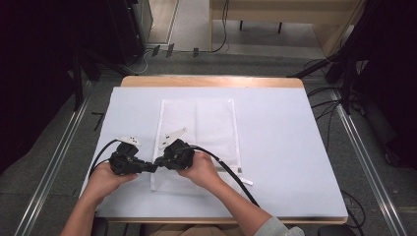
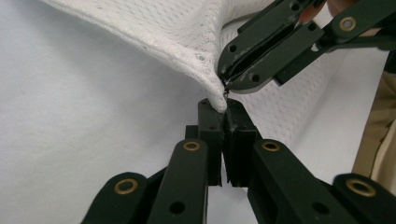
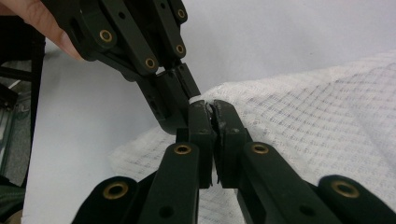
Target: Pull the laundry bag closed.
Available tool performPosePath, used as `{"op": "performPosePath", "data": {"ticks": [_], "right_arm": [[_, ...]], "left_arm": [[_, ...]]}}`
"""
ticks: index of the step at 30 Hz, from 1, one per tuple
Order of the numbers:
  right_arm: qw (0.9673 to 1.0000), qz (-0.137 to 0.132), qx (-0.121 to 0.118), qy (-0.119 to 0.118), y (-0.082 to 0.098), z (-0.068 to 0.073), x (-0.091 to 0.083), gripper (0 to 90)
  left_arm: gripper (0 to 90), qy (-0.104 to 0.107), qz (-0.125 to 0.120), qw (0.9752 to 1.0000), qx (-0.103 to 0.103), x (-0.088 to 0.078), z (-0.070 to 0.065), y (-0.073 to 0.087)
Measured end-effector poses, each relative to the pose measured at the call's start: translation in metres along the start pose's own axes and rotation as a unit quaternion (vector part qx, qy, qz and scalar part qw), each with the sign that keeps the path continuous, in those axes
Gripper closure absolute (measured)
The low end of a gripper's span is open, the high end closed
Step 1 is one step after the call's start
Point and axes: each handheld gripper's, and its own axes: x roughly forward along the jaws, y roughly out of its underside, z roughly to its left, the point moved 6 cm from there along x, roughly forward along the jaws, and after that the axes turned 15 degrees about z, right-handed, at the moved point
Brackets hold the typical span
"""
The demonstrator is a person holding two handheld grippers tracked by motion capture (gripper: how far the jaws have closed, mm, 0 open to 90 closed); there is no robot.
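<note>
Both grippers pinching the mesh bag's near-left corner.
Left gripper (image 2: 223, 109) and right gripper (image 3: 210, 109) are clamped tip to tip on the mesh bag (image 1: 199, 128), which lies on the white table cover (image 1: 285, 132); thin holds, so uneven pulling risks one slipping off.

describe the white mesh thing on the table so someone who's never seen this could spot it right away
Find the table under its pale blue-white cover. Near its middle lies a white mesh bag, long and flat. It alone has a netted weave, and its near left corner is lifted, pinched by the left gripper and right gripper.
</note>
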Motion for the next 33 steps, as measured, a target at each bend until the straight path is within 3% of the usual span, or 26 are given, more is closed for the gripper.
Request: {"op": "performPosePath", "data": {"ticks": [3,8,13,14,18,20,29,33], "right_arm": [[1.0,0.001,0.006,-0.002,0.001,-0.001,0.001,88.6],[0.9999,-0.012,0.004,-0.005,0.004,-0.003,0.0,88.8],[1.0,-0.006,0.008,0.0,0.008,-0.004,-0.001,88.8],[0.9999,-0.001,0.002,0.01,0.009,-0.006,-0.001,88.8],[1.0,-0.002,0.009,0.001,0.013,-0.01,-0.004,88.8],[0.9999,0.003,0.001,0.011,0.013,-0.009,-0.004,88.7],[0.9999,0.008,-0.004,0.008,0.016,-0.01,-0.005,88.7],[0.9999,0.011,0.006,0.009,0.021,-0.013,-0.007,88.7]], "left_arm": [[88.9,-0.003,0.004,1.0,-0.003,0.0,0.0,0.0],[89.3,0.01,-0.008,0.9998,-0.016,-0.006,0.001,0.001],[89.3,0.007,-0.005,0.9999,-0.006,-0.006,0.001,0.003],[89.2,0.006,-0.012,0.9999,-0.007,-0.008,0.002,0.004],[89.1,0.013,-0.016,0.9998,-0.003,-0.008,0.003,0.005],[88.8,0.01,-0.013,0.9999,0.002,-0.007,0.002,0.005],[88.7,0.004,-0.015,0.9999,0.008,-0.006,0.002,0.005],[88.6,0.008,-0.013,0.9998,0.009,-0.005,0.002,0.005]]}}
